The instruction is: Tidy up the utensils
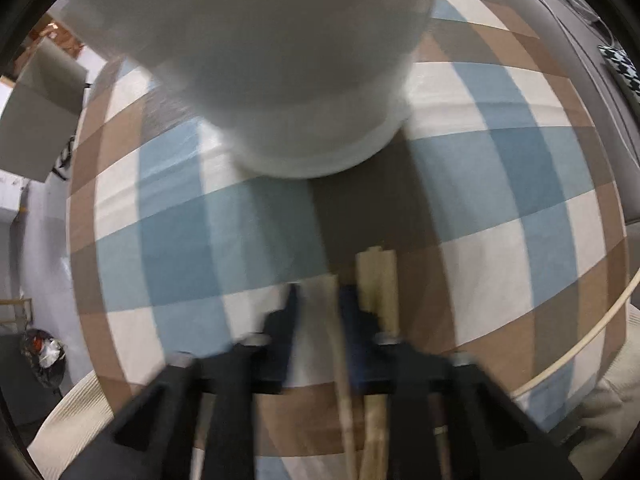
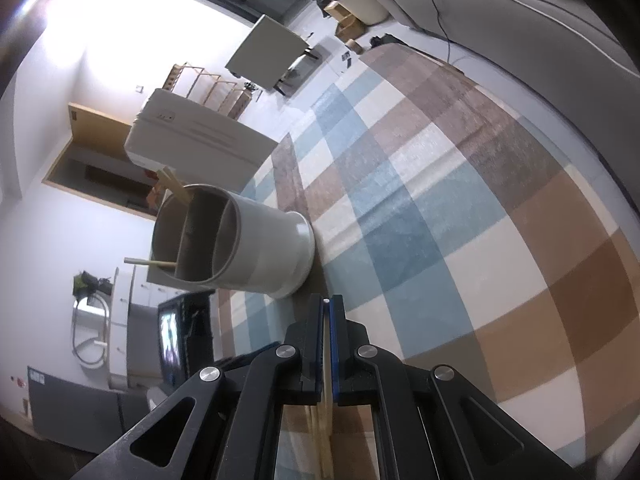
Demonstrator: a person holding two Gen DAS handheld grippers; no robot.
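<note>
Though blurred, left gripper (image 1: pixel 322 300) fingers noted slightly apart, single chopstick (image 1: pixel 340 360) between them, just short of holder (image 1: pixel 280 80) base on checked worktop (image 1: pixel 500 184). Stored sticks (image 2: pixel 176 190) leaning out over holder rim. Right of holder, near its base: right gripper (image 2: pixel 328 308) fingers clamped on chopstick pair (image 2: pixel 327 360).

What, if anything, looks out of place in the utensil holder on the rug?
One chopstick lies nearly flat across the rim of the holder, its end poking out sideways, while other chopsticks lean steeply at the far side. It looks dropped in, not settled.
</note>
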